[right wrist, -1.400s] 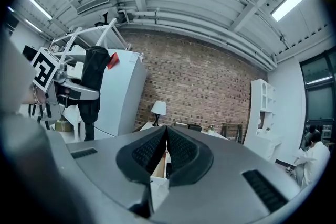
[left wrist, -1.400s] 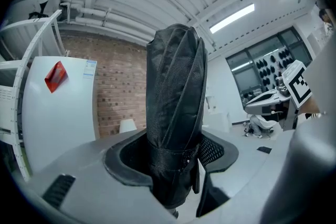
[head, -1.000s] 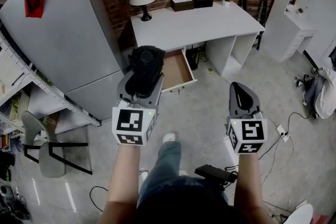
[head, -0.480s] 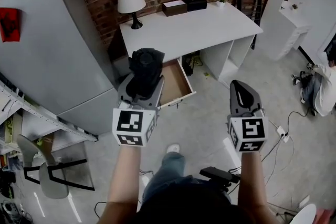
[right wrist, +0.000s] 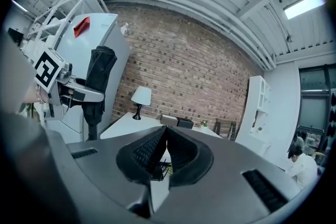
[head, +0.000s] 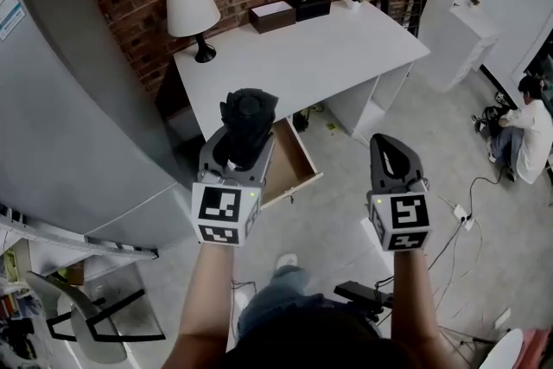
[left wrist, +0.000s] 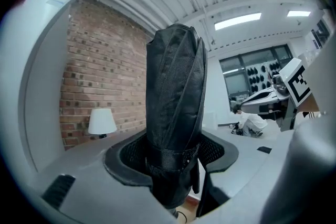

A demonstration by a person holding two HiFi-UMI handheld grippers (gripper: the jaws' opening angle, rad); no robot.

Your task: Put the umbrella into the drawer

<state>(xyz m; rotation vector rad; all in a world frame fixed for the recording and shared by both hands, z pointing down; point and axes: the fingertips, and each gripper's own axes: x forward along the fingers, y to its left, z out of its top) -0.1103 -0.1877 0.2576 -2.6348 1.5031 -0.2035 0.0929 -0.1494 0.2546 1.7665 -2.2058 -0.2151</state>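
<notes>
My left gripper (head: 239, 153) is shut on a folded black umbrella (head: 244, 124) that stands upright between its jaws; in the left gripper view the umbrella (left wrist: 175, 118) fills the middle. The open wooden drawer (head: 288, 170) sticks out from under the white desk (head: 294, 60), just ahead of and below the left gripper. My right gripper (head: 389, 153) hangs to the right with its jaws together and nothing in them (right wrist: 163, 152). In the right gripper view the left gripper with the umbrella (right wrist: 98, 84) shows at left.
A white lamp (head: 191, 15) and two boxes (head: 288, 11) stand at the desk's back. A grey fridge (head: 69, 117) rises at left. A person (head: 523, 121) crouches at right by a white shelf unit (head: 471, 4). Cables (head: 462, 216) lie on the floor.
Both grippers have moved forward toward the desk together. The desk and open drawer now lie closer below them. The umbrella stays gripped in the left gripper.
</notes>
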